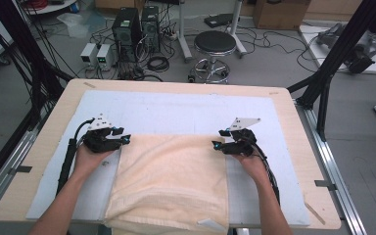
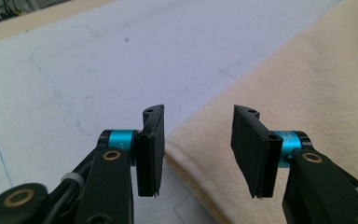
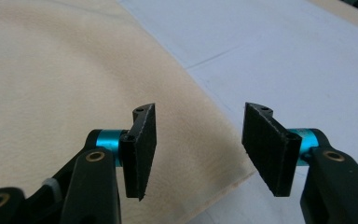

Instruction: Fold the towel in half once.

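Observation:
A cream towel lies folded on the white mat, its near part hanging over the table's front edge. My left gripper sits at the towel's far left corner, jaws open, nothing pinched; in the left gripper view the towel's edge lies under and beyond the gap of that gripper. My right gripper sits at the far right corner, also open. In the right gripper view the towel's corner lies below the gap of that gripper.
The wooden table carries the mat; bare mat stretches beyond the towel. A black stool, computer towers and cables stand on the floor behind. Black frame posts flank the right side.

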Demonstrator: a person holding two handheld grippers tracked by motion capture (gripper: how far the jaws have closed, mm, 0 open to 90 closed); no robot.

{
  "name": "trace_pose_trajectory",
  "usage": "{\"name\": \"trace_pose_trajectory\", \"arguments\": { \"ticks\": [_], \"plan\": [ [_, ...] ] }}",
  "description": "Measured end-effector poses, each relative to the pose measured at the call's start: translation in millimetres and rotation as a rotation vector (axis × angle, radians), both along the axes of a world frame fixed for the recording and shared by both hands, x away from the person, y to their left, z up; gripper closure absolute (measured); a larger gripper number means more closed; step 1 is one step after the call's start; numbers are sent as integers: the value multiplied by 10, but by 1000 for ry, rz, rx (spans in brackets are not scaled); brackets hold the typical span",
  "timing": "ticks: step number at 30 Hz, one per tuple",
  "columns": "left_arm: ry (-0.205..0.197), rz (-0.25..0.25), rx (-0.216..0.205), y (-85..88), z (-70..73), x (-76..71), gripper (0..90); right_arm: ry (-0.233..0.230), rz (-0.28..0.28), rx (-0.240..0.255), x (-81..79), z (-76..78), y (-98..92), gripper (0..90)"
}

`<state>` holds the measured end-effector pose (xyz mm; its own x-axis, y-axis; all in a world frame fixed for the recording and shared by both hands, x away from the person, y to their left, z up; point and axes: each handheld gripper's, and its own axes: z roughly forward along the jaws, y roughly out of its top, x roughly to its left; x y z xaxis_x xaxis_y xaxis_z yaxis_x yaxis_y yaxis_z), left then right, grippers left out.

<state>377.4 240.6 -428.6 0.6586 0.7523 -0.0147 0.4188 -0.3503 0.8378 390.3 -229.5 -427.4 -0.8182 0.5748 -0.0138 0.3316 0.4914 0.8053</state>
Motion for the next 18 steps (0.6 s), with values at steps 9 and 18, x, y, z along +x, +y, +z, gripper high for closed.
{"name": "trace_pose_trajectory", "arguments": {
  "ticks": [9, 18],
  "plan": [
    [73, -4, 16, -40, -166, 91, 584, 89, 2, 6, 108, -193, -21, 481],
    [25, 42, 24, -73, -93, 201, 866, 72, 35, -42, 169, -92, 35, 848]
  ]
}}
